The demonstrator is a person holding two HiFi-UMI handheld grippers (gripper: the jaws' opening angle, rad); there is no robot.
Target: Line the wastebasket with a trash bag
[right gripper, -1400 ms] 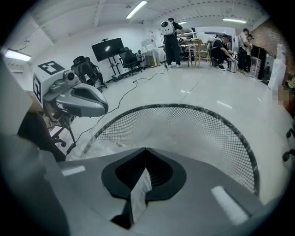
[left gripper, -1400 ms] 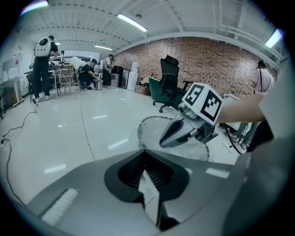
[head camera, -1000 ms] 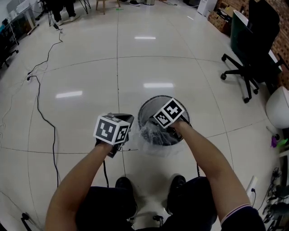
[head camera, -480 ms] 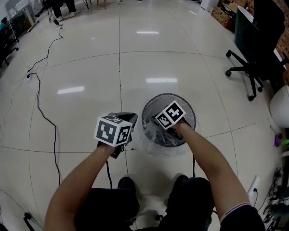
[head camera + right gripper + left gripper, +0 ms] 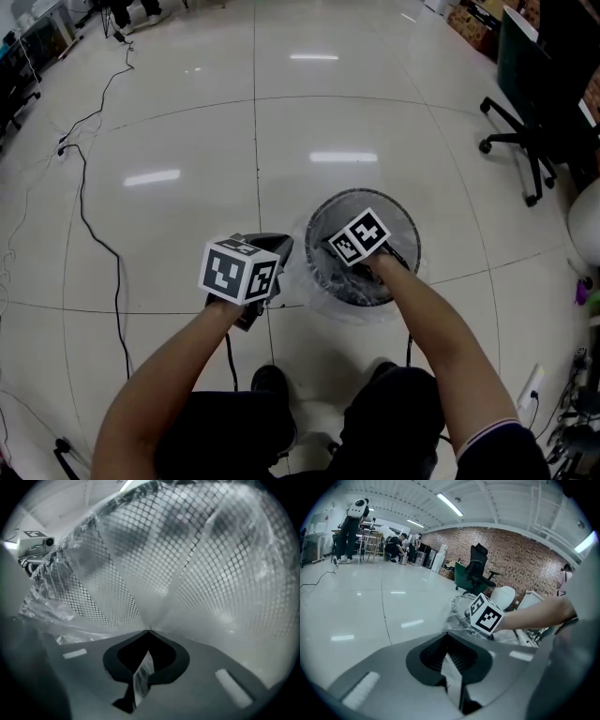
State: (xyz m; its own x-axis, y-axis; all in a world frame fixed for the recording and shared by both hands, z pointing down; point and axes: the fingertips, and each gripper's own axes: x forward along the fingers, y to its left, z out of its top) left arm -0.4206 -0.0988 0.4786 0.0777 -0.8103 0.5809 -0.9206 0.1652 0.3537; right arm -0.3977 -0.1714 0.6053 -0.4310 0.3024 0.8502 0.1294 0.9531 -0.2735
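A black wire-mesh wastebasket (image 5: 406, 234) stands on the floor in front of the person's feet, with a clear trash bag (image 5: 302, 279) draped inside it and over its rim. My right gripper (image 5: 148, 631) is down inside the basket; its marker cube (image 5: 357, 236) shows in the opening. Its jaws are shut, and the bag's film (image 5: 197, 573) gathers into folds at their tips against the mesh wall (image 5: 117, 555). My left gripper (image 5: 279, 246) is just outside the basket's left rim, shut, with the crumpled bag edge (image 5: 461, 620) running into its tips (image 5: 446, 633).
A black cable (image 5: 89, 216) snakes over the glossy tile floor at the left. An office chair (image 5: 539, 141) stands at the back right, with a white object (image 5: 586, 225) near it. The person's shoes (image 5: 272, 380) are just behind the basket. People stand far off (image 5: 349, 531).
My right gripper has sunk deeper into the basket, pressing the bag down. The left gripper has stayed beside the rim.
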